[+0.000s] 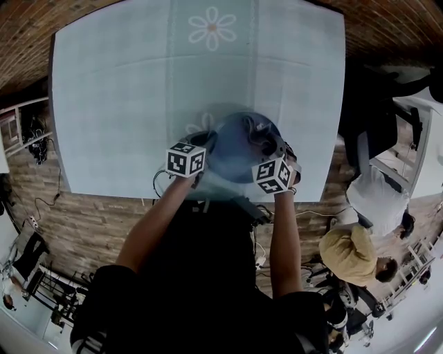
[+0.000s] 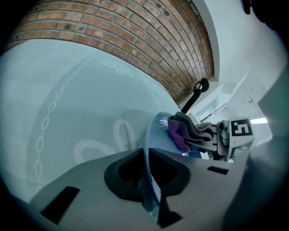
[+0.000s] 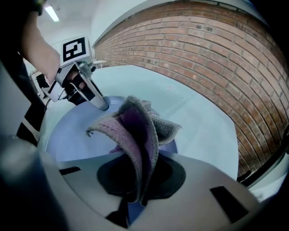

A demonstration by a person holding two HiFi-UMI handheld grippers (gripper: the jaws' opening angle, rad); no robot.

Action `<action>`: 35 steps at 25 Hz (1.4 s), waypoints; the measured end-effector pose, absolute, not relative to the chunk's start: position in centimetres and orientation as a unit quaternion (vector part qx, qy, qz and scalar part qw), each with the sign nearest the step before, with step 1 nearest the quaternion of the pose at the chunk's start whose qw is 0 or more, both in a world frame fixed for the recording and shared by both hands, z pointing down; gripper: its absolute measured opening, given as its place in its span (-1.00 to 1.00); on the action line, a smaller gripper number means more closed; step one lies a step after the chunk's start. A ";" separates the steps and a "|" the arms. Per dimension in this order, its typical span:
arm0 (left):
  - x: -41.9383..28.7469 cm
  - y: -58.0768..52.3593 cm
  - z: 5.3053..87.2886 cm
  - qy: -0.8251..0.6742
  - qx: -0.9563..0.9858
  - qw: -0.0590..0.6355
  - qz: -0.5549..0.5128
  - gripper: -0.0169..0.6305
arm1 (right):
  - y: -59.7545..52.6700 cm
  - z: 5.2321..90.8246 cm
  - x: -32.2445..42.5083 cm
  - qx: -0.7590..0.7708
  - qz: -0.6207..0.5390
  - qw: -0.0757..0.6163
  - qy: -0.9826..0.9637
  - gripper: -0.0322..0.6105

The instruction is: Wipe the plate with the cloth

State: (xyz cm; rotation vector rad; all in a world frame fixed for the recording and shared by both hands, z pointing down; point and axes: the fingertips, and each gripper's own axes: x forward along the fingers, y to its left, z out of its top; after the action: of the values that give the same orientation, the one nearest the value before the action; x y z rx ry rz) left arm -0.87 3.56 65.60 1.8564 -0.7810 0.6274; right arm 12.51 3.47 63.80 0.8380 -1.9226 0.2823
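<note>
Two tight grips, plate (image 1: 235,148) and cloth (image 3: 137,131) touching.
Our left gripper (image 2: 151,200) clamped the blue plate's rim as we held it tilted over the table's (image 1: 138,83) near edge; our right gripper (image 3: 135,198) pinched the purple cloth against the plate's face.

We see soft, even, bluish light on the table (image 1: 124,104); a ceiling lamp (image 3: 51,13) glows in the right gripper view. Fisheye bends the edges, corners blacken, and the plate (image 1: 235,148) looks blurred.

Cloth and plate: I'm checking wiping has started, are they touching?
Touching. The left gripper view shows the cloth pressed against the face of the plate.
</note>
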 end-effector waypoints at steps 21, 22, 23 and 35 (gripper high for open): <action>-0.9 3.6 65.6 -0.312 0.765 0.500 0.259 -0.78 | 16.4 64.2 8.9 0.205 0.154 0.544 -0.799 -0.71; -0.7 3.6 65.5 -0.312 0.765 0.500 0.259 -0.78 | 16.4 64.2 9.3 0.202 0.150 0.547 -0.798 -0.71; -0.6 3.7 65.5 -0.311 0.765 0.500 0.259 -0.78 | 16.4 64.2 9.6 0.201 0.147 0.549 -0.798 -0.71; -0.7 3.7 65.4 -0.303 0.773 0.489 0.270 -0.78 | 12.0 64.5 13.6 0.211 0.105 0.569 -0.788 -0.71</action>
State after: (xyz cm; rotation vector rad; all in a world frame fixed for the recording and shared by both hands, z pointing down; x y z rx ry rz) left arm -0.70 3.74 65.44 1.8777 -0.7360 0.6556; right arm 13.64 12.00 64.52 0.4966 -1.8492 0.2463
